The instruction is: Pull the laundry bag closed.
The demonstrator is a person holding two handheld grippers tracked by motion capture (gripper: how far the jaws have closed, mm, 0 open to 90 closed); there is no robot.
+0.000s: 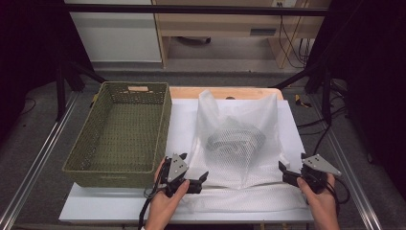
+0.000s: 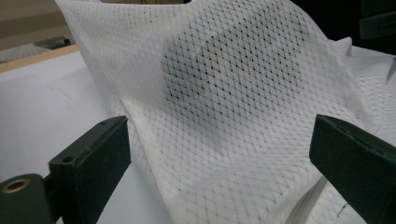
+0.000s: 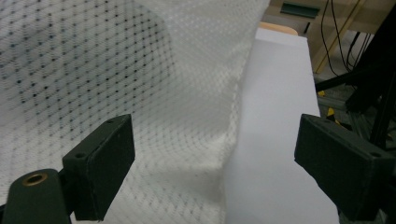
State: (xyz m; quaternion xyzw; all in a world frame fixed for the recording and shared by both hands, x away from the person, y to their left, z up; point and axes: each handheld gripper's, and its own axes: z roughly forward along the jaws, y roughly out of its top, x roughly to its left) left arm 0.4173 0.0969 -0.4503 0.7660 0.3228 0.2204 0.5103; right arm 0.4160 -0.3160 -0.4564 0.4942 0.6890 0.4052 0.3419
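White-covered table in a dim workroom, a mesh laundry bag spread on it between two hand-held tools.

Nearest, the left tool and the right tool sit at the near corners of the white mesh bag, each with its jaws spread wide and nothing between them; in the left gripper view the mesh rises just ahead of the jaws; in the right gripper view the bag's edge lies ahead between them; a dark bundle shows through the mesh at mid-bag; to the left stands a green woven basket, empty, just beside the bag; beyond, a wooden desk. The step in hand looks like the approach to grasp; next, each tool must advance onto a corner and close on the fabric alone.
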